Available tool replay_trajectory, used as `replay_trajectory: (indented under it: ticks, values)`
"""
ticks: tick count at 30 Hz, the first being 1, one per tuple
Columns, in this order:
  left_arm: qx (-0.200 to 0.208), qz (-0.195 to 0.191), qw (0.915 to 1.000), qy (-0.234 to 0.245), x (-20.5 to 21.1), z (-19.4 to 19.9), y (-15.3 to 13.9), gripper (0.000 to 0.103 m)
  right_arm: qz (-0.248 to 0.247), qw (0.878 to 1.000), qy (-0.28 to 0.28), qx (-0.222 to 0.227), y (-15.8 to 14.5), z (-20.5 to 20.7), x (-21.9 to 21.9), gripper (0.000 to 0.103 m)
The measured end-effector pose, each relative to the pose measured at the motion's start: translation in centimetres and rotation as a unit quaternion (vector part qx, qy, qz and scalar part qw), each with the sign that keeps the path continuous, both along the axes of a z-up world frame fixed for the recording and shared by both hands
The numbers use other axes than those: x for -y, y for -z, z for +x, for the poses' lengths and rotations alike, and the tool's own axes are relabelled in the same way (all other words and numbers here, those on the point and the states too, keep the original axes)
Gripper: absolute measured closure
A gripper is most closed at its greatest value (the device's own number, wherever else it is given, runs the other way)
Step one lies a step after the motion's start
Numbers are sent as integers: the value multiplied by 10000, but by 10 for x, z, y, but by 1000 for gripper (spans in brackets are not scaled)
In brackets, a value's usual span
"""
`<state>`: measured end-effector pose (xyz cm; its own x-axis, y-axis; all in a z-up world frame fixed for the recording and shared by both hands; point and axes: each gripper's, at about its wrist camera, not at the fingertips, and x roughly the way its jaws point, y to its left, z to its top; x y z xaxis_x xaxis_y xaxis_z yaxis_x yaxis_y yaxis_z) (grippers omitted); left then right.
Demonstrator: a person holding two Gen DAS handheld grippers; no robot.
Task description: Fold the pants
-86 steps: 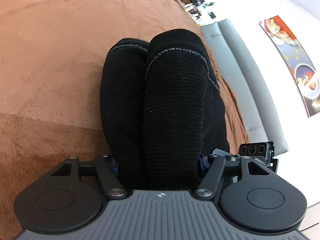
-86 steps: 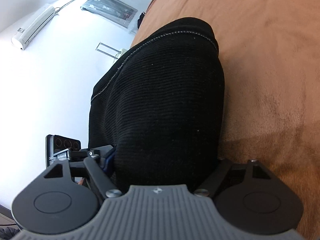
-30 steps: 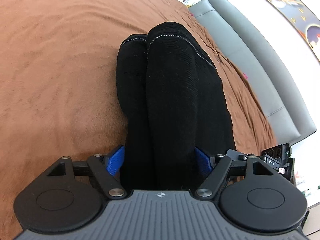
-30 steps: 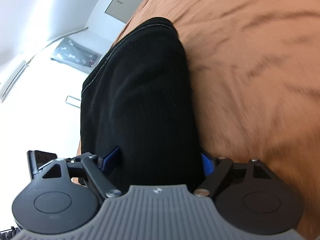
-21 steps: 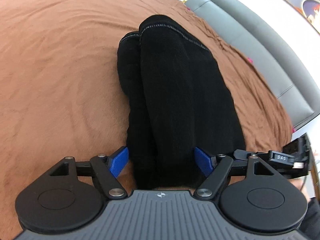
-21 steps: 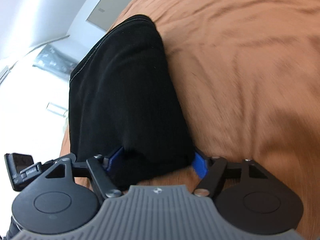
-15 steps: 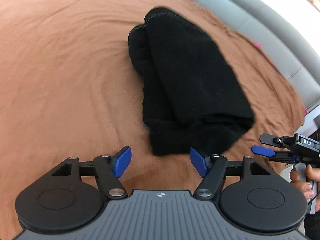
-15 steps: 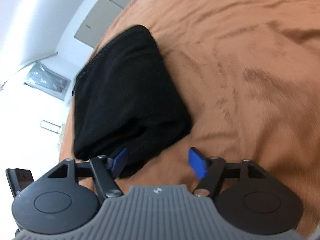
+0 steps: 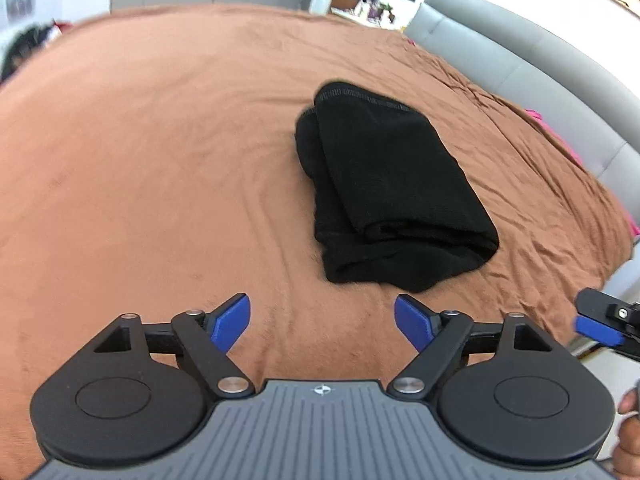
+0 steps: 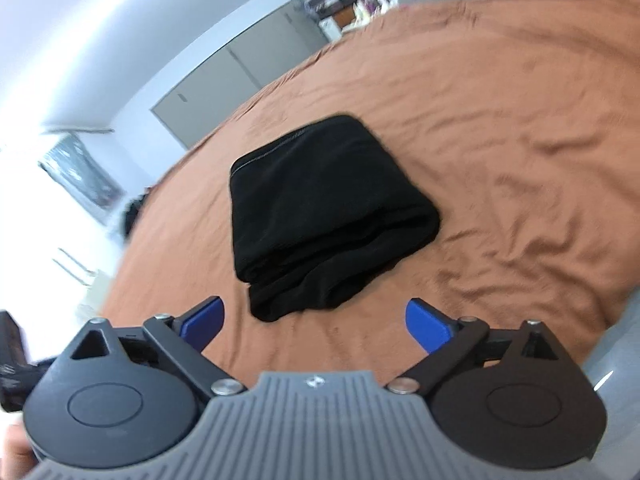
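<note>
Left gripper [image 9: 322, 322] held low over the brown bedspread [image 9: 160, 152], aimed forward, blue fingertips [image 9: 232, 322] spread wide with nothing between them. Right gripper [image 10: 314, 322] posed the same way, tilted a little, blue fingertips [image 10: 428, 324] likewise parted and empty; also glimpsed at the far right edge of the left wrist view. Folded black pants [image 9: 384, 184] lying in a compact stack on the bedspread, ahead of both grippers and clear of them, stitched hem at the far end, rolled fold at the near end [image 10: 320, 216]. Grey padded headboard [image 9: 540, 64] to the right, beyond the bed.

Against half a second ago: both grippers drawn further back, pants smaller and farther off in each view. Nearly three seconds ago, fabric bunched between both pairs of fingers; now released and resting flat.
</note>
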<state>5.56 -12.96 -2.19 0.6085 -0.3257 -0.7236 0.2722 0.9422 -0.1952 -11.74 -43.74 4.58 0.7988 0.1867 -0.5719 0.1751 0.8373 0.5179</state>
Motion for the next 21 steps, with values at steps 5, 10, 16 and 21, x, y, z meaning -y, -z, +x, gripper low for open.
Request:
replay_trajectory:
  ticks: [5, 10, 16, 21]
  values:
    - [454, -3, 9989, -73, 7, -18, -14, 1, -789, 9965, 175, 216, -29, -17, -32, 5]
    - [642, 147, 9978, -17, 16, -27, -23, 0, -1593, 9859, 340, 377, -48, -25, -62, 5]
    - [519, 232, 9984, 59, 24, -33, -29, 0, -1931, 9799, 419, 291, -63, -31, -87, 5]
    - [587, 400, 9975, 57, 29, -41, -32, 0, -2082, 9764, 568, -4, -67, -33, -101, 5]
